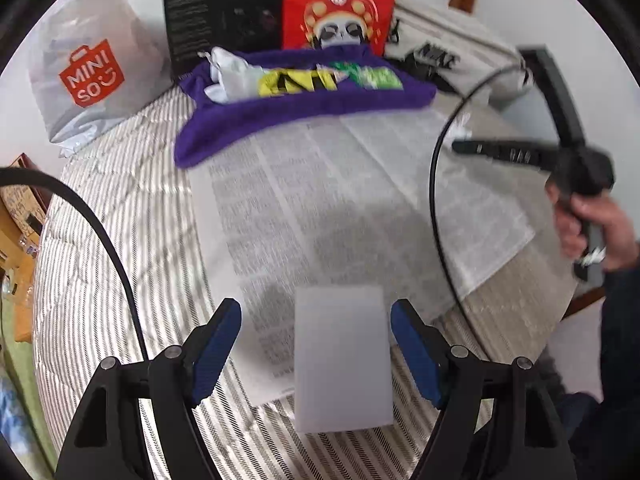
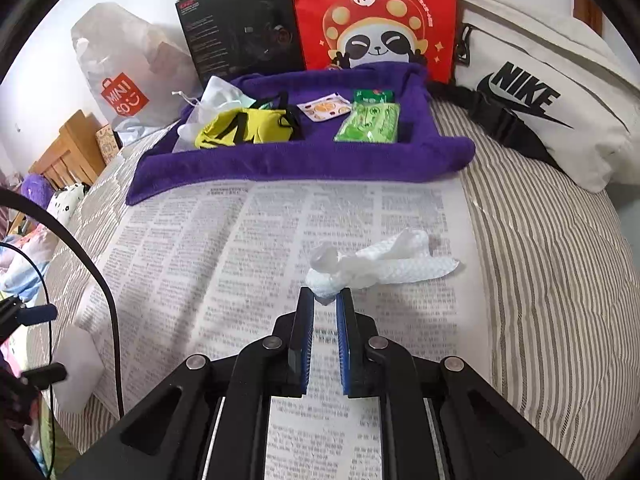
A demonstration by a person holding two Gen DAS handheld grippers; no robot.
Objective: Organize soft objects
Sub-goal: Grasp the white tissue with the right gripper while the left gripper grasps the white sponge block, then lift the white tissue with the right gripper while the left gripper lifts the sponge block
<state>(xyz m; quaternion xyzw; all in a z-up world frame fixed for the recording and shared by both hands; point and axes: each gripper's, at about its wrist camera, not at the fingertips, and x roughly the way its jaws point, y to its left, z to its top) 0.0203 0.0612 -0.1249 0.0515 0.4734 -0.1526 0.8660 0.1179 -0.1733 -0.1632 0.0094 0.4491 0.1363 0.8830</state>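
Note:
My left gripper [image 1: 316, 306] is open over the newspaper's [image 1: 320, 184] near edge. A white sponge block [image 1: 342, 360] lies flat between its blue pads [image 1: 218, 344], closer to the right pad, and neither pad presses on it. In the right wrist view my right gripper [image 2: 325, 294] is shut on the knotted end of a crumpled white wipe [image 2: 380, 264], which trails right across the newspaper [image 2: 240, 260]. A purple towel [image 2: 280, 164] folded into a tray holds a yellow item [image 2: 244, 128], a green packet [image 2: 368, 122], a white pouch [image 2: 216, 96] and a small patterned packet [image 2: 322, 108].
Behind the towel stand a Miniso bag [image 2: 124, 80], a black box [image 2: 240, 20], a red panda bag [image 2: 372, 20] and a white Nike bag [image 2: 540, 92]. Striped bedding [image 2: 540, 260] lies under everything. Black cables [image 1: 436, 184] loop over the bed. A hand [image 1: 592, 220] holds the right gripper.

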